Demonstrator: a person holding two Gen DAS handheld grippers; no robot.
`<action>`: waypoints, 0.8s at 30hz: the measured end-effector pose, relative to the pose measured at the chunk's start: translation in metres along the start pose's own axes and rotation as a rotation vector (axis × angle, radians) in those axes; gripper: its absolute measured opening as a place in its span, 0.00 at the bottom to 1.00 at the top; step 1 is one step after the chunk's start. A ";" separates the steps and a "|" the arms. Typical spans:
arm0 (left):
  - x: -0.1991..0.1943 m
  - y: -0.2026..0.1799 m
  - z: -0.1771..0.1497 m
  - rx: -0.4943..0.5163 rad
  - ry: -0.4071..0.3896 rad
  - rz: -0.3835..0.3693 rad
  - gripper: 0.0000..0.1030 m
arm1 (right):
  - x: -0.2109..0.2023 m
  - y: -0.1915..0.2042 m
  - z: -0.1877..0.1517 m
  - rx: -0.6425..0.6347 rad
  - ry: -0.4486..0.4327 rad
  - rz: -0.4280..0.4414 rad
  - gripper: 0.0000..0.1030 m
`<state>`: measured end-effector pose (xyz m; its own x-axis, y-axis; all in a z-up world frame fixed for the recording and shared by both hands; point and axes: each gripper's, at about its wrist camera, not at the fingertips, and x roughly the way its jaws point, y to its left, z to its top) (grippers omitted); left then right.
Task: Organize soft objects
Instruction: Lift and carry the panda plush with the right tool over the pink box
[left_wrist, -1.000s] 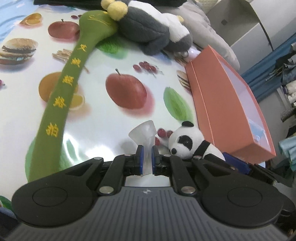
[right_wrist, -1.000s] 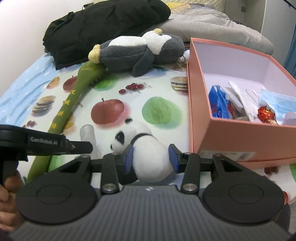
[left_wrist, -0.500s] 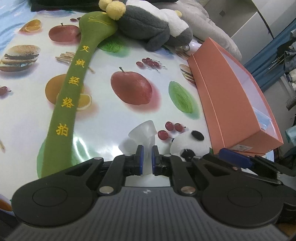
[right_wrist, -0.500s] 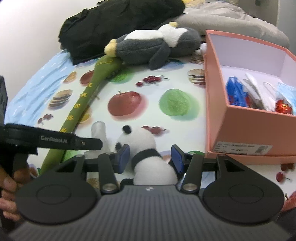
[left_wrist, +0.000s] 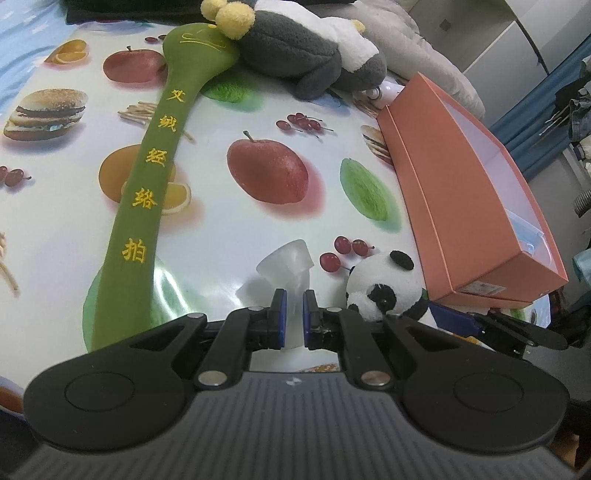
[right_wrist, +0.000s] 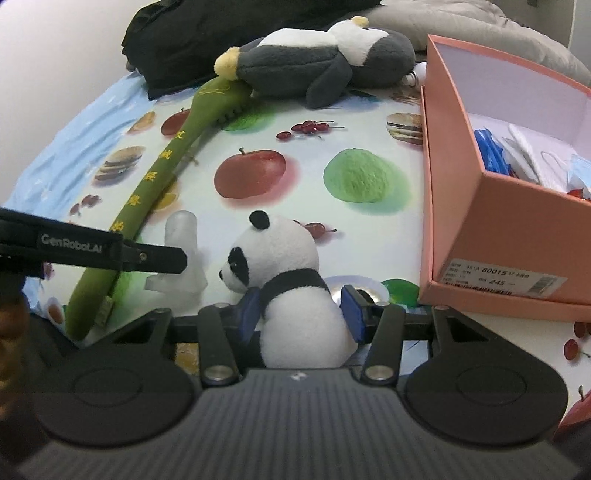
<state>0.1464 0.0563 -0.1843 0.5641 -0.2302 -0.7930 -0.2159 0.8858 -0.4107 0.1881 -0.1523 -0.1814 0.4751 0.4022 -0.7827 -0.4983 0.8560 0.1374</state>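
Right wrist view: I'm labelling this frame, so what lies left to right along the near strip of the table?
Left gripper → translucent plastic piece → panda plush → salmon-pink box.

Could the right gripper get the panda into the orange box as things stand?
Probably yes. The right gripper has the panda between its jaws, and the orange box sits open-topped just to its right, nothing between. Grip firmness is unclear.
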 end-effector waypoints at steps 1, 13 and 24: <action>-0.001 -0.001 0.000 -0.002 0.000 -0.001 0.10 | 0.000 0.000 0.000 0.003 0.001 0.003 0.47; -0.027 -0.022 0.009 -0.029 -0.039 -0.016 0.10 | -0.032 -0.012 0.017 0.127 -0.016 -0.004 0.42; -0.053 -0.064 0.033 0.006 -0.109 -0.020 0.10 | -0.083 -0.019 0.041 0.139 -0.100 0.033 0.42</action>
<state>0.1564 0.0250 -0.1008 0.6516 -0.2029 -0.7309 -0.1990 0.8841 -0.4228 0.1882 -0.1887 -0.0940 0.5331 0.4553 -0.7131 -0.4132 0.8756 0.2501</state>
